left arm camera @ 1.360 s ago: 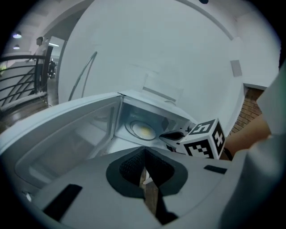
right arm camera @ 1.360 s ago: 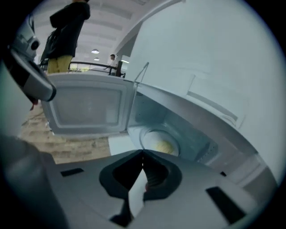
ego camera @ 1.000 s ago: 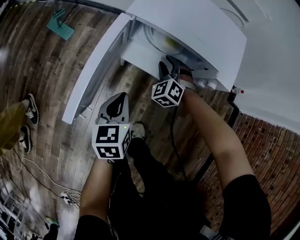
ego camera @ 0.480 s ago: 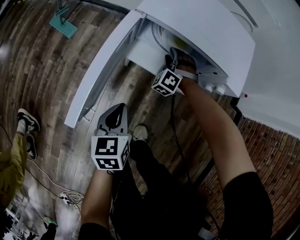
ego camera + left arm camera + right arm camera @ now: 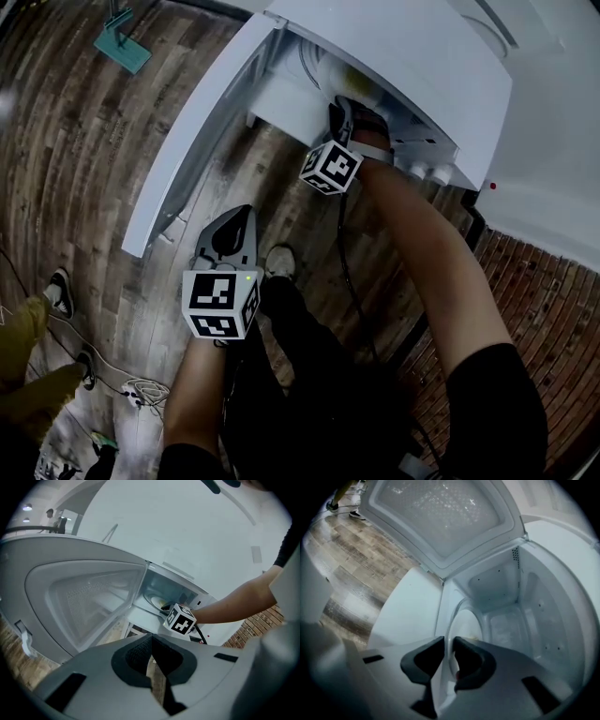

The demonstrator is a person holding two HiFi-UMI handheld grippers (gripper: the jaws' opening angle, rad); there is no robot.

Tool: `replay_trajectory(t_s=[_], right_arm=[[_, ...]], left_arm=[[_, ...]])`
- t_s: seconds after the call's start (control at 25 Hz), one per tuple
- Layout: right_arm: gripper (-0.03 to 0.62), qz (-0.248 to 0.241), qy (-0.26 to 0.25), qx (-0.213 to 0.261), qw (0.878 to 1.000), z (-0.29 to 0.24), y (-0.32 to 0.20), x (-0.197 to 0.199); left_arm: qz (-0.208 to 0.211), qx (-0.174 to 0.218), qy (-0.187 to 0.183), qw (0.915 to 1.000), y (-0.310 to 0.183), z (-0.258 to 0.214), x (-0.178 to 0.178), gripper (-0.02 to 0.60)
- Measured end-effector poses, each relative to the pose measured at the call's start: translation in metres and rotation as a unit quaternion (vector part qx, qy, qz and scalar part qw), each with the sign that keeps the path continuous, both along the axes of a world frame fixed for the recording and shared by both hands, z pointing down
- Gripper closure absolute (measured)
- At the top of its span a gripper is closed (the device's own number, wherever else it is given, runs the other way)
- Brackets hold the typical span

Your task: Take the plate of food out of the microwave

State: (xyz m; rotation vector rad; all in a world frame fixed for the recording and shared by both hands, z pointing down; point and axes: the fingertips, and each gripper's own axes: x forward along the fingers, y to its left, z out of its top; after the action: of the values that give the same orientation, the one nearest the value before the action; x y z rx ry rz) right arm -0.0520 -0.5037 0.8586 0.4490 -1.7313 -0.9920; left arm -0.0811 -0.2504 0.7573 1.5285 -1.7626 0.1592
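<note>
The white microwave (image 5: 403, 56) stands with its door (image 5: 197, 131) swung open. Inside lies the white plate (image 5: 464, 625) with yellowish food (image 5: 165, 605) on the glass turntable. My right gripper (image 5: 339, 108) reaches into the cavity. Its jaws are closing, with the plate's near rim between the pads (image 5: 433, 651), which touch it on both sides. The right gripper's marker cube (image 5: 180, 619) shows at the microwave's mouth in the left gripper view. My left gripper (image 5: 242, 214) hangs shut and empty below the door, away from the microwave, pointing up at it (image 5: 151, 644).
A teal object (image 5: 122, 47) lies on the wooden floor at top left. A bystander's shoe (image 5: 61, 291) and trouser leg (image 5: 28, 375) are at the left edge, with cables (image 5: 141, 389) beside them. A brick wall (image 5: 534, 300) runs along the right.
My right gripper has pushed further into the microwave. The left gripper has stayed almost in place. The bystander's feet have shifted down the left edge.
</note>
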Motion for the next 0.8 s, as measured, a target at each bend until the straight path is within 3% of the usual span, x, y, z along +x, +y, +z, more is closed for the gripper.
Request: replay_trajectory(t_s=[0.08, 0.28, 0.6, 0.8], right_arm=[[0.542, -0.002, -0.006, 0.015, 1.000, -0.004, 0.001, 0.003], [0.545, -0.014, -0.008, 0.022, 1.000, -0.007, 0.010, 0.012], [0.568, -0.063, 0.000, 0.112, 0.992, -0.036, 0.022, 0.016], [0.568, -0.094, -0.012, 0.134, 0.986, -0.059, 0.050, 0.019]], left_arm=[[0.003, 0.001, 0.002, 1.0000, -0.002, 0.000, 0.003, 0.590], [0.014, 0.003, 0.001, 0.9999, -0.004, -0.001, 0.010, 0.589], [0.011, 0.016, 0.004, 0.9998, -0.004, -0.013, 0.008, 0.589], [0.017, 0.029, 0.002, 0.9994, -0.003, -0.036, 0.006, 0.589]])
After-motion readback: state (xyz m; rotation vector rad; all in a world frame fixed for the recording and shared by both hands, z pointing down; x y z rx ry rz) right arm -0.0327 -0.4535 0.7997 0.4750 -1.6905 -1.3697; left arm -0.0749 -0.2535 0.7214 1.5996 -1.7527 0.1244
